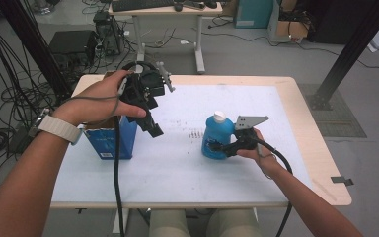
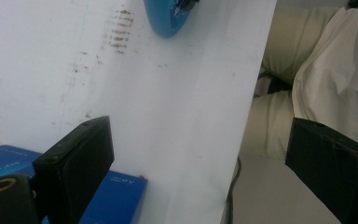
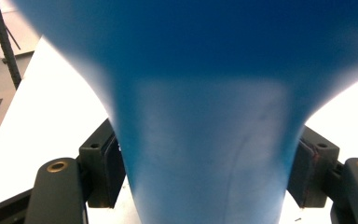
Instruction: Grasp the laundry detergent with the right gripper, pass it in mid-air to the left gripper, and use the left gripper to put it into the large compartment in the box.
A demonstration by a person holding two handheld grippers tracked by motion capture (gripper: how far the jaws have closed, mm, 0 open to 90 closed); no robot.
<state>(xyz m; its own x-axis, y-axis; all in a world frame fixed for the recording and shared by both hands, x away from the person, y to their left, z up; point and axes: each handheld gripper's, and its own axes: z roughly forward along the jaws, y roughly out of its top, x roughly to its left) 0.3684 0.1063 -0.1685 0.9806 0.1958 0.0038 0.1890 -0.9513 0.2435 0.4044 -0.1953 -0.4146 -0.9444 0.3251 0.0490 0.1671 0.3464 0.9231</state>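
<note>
Right of the table's (image 1: pixel 296 98) middle, on the white top, stands a blue bottle (image 1: pixel 216 140) with a white cap, upright, its body glossy and rounded, narrowing at one part. In the right gripper view that narrow part of the bottle (image 3: pixel 205 154) sits between the two black jaws, whose pads meet its sides, so the right gripper (image 1: pixel 223 147) pinches the bottle. The right hand (image 1: pixel 256 148) holds this gripper low and level, reaching in from the bottle's right, the forearm coming up from the lower edge. A patch of small brown marks (image 1: pixel 194 133) lies just left of the bottle. Well apart to the left, the left gripper (image 1: pixel 150 126) hangs above the table, tilted down, jaws spread wide with nothing between them. Under the left hand (image 1: pixel 101 101) stands an open blue box (image 1: pixel 112 140).
</note>
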